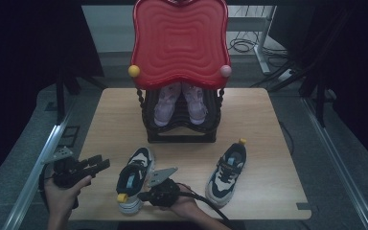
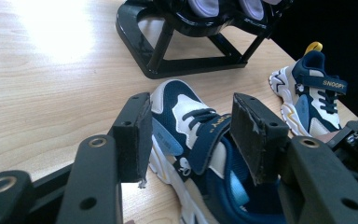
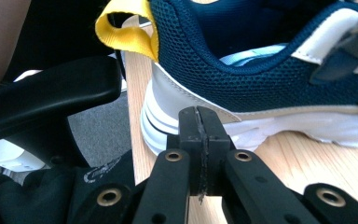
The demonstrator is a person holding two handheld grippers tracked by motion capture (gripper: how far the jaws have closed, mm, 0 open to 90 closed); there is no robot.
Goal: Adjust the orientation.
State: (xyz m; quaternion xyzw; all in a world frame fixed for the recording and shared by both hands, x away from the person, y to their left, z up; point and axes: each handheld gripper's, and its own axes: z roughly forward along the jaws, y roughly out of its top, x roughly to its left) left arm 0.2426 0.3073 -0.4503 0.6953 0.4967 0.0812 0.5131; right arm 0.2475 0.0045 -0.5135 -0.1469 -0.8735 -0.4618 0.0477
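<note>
Shoes: two navy-and-white sneakers are sitting on the tabletop (image 1: 268, 124). Near sneaker (image 1: 134, 178) is lying at about 6 o'clock on the tabletop, toe pointing to 1 o'clock, yellow heel loop (image 1: 121, 197) at the near edge. Second sneaker (image 1: 227, 173) is lying at about 4 o'clock, well apart from the first, its heel loop pointing away to 12 o'clock. Right tool (image 1: 146, 195) is sitting at the near sneaker's heel, on its 3 o'clock side; in the right gripper view its jaws are standing fully closed, pad against pad, nothing between them, tips right up against the white sole (image 3: 279, 128) below the heel; whether they are touching it I cannot tell. Left tool (image 1: 101, 163) is hanging at 8 o'clock of the tabletop, just beside the near sneaker's 9 o'clock side, pointing at it. Its jaws are standing wide open and holding nothing; in the left gripper view the sneaker (image 2: 191, 140) is showing between and beyond the two pads (image 2: 142, 140), not pressed by them. Black shoe rack (image 1: 182, 127) is standing at 12 o'clock, carrying a pair of pale pink shoes (image 1: 179, 103) under a red wavy top (image 1: 179, 38).
</note>
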